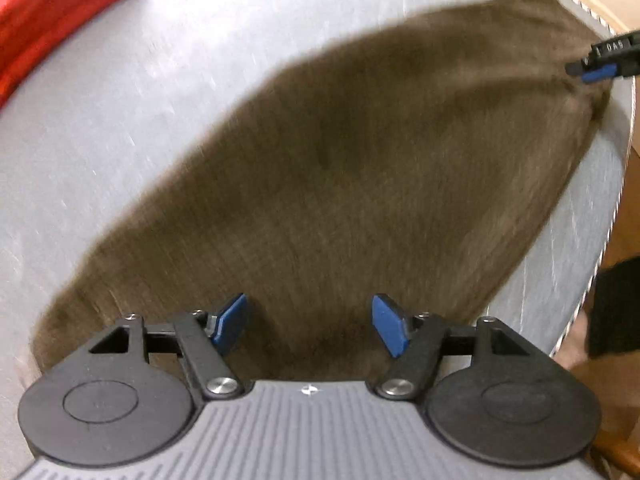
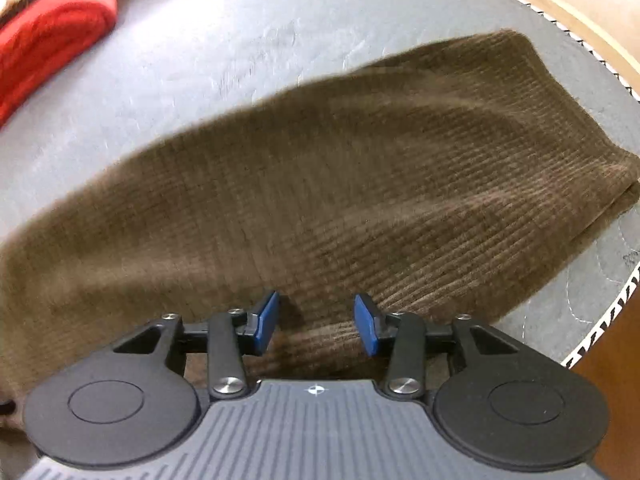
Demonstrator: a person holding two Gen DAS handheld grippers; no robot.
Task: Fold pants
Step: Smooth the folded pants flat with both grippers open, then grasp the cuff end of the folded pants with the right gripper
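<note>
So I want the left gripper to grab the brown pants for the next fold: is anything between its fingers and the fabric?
Nothing visible. The left gripper hangs open right over the brown corduroy pants, with only fabric between its blue pads. The red garment lies apart at the table's far corner, and the right gripper is at the pants' far end.

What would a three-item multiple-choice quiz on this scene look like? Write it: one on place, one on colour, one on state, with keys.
1. Where is the red cloth?
A. Far left of the grey table
B. On the pants
C. In a gripper

2. What colour are the pants?
A. Blue
B. Brown
C. White

3. How is the left gripper?
A. Clamped on the red cloth
B. Shut, empty
C. Open above the pants

Key: 1 A, it lies at the upper left corner; 2 B, brown ribbed fabric; 3 C, blue pads apart, pressing nothing.
</note>
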